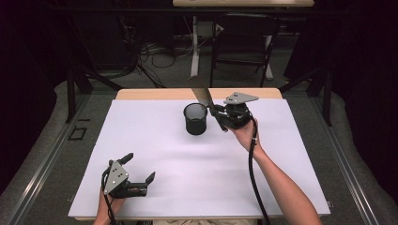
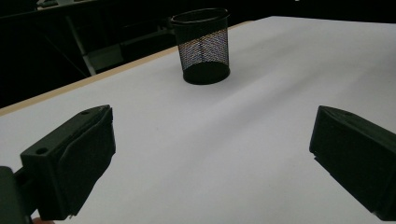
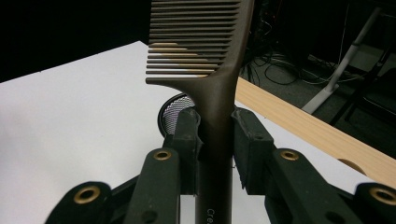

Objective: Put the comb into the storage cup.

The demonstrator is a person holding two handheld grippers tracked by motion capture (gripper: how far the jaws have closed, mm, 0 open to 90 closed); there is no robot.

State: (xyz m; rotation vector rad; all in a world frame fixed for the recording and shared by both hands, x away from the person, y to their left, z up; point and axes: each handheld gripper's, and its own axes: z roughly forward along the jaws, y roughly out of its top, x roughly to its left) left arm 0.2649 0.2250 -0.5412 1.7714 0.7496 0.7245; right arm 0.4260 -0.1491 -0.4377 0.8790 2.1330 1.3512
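From the high view we count one black wire-mesh pencil cup [image 1: 195, 119] standing upright on the white sheet that covers the table [image 1: 155, 140], and one dark brown plastic comb [image 1: 203, 95] held above and just beside the cup's rim, toothed end up and tilted away from us. The right gripper [image 1: 220, 115] clamps the comb by its handle. The left gripper [image 1: 139, 172] rests near the front edge of the table, well apart from the cup, its jaws spread wide with nothing between them. We judge the risk here to be the tilt: if the comb goes down at this slant, its lower end may catch the rim and tip or push the light cup, since nothing steadies it.

In the left gripper view we see the same single cup [image 2: 204, 45] alone on the sheet, with both jaws wide and empty. That hand is too far off to brace the cup if it slides.

In the right gripper view the two pads [image 3: 189, 140] press the comb's handle [image 3: 215, 154] from either side, and the cup's mesh mouth [image 3: 173, 109] shows just behind the jaws. The grip sits on a smooth, narrow handle, so we think the comb could pivot between the pads or slip when it meets the rim. Two grippers, one comb, one cup.
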